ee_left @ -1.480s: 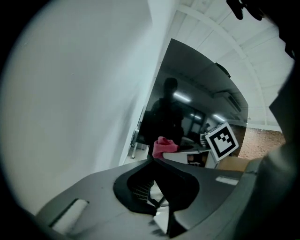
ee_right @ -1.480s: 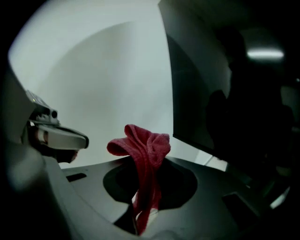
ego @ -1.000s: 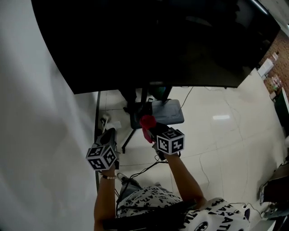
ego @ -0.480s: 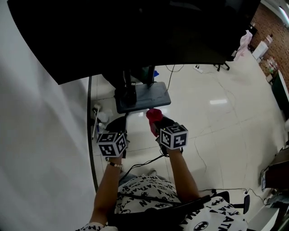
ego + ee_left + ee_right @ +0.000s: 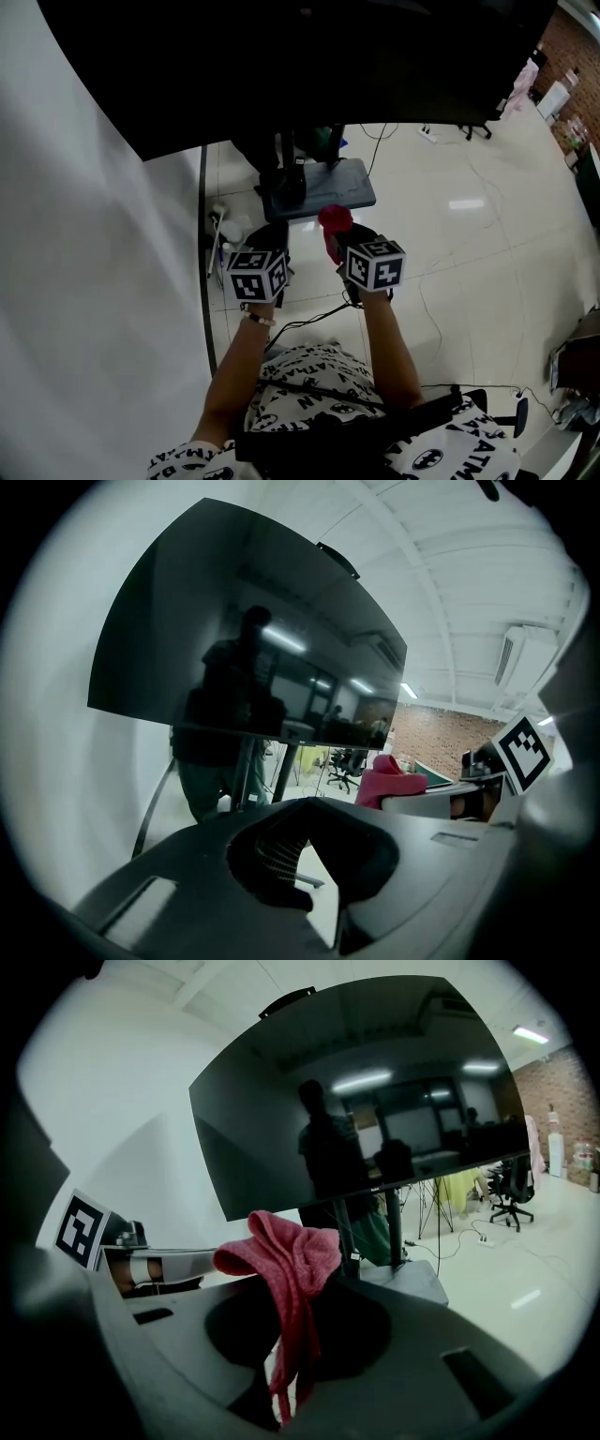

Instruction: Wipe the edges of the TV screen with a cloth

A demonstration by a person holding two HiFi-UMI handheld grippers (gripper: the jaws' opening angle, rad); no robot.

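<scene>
**Screen above, stand beneath, grippers in front**

The TV screen [image 5: 309, 66] spans the top of the head view. Its stand [image 5: 328, 187] rests on the floor [image 5: 469, 262] beneath it. A wall [image 5: 84, 281] runs down the left side, behind the screen's left edge. In front of the stand, the left gripper [image 5: 270, 236] and the right gripper [image 5: 339, 234] hang side by side, apart. The cloth [image 5: 335, 219] sits between the right one's jaws, just before the stand.
</scene>
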